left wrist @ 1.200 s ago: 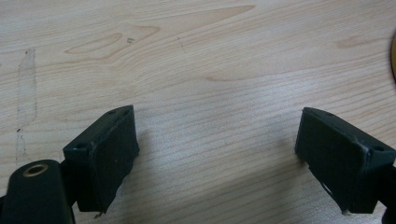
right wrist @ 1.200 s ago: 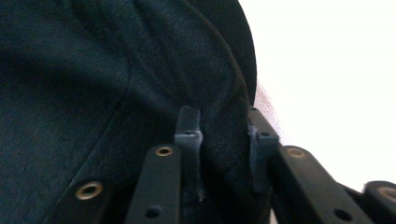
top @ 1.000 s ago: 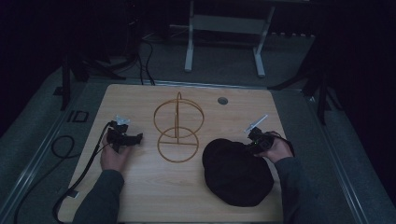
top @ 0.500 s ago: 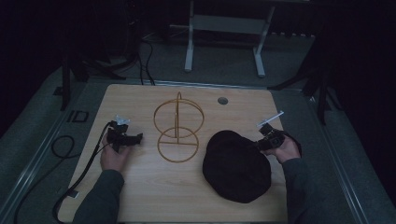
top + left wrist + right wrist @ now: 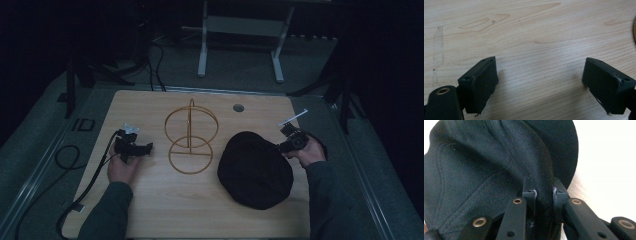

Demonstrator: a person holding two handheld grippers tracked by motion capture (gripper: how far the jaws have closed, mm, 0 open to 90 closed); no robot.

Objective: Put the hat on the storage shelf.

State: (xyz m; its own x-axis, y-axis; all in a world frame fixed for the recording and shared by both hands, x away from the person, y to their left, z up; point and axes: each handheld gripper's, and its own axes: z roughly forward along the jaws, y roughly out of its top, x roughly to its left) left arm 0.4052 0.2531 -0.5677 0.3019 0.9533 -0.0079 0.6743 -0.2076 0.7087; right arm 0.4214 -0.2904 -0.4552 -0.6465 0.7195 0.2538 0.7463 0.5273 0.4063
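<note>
A black cap (image 5: 256, 170) lies on the right half of the wooden table (image 5: 150, 200), its right edge lifted. My right gripper (image 5: 278, 147) is shut on a fold of the black cap (image 5: 486, 170), pinched between both jaws (image 5: 543, 192). A gold wire stand (image 5: 191, 136) with two rings on an upright post stands at the table's middle. My left gripper (image 5: 144, 149) rests low over the table to the left of the stand, its jaws open (image 5: 540, 85) over bare wood with nothing between them.
A small round hole (image 5: 238, 107) sits in the table near its far edge. A cable (image 5: 85, 185) trails from the left gripper off the table's left side. A white frame (image 5: 240, 30) stands on the floor beyond the table.
My right gripper has moved right and upward with the cap's edge in it, dragging the cap to the right. The left gripper has stayed put.
</note>
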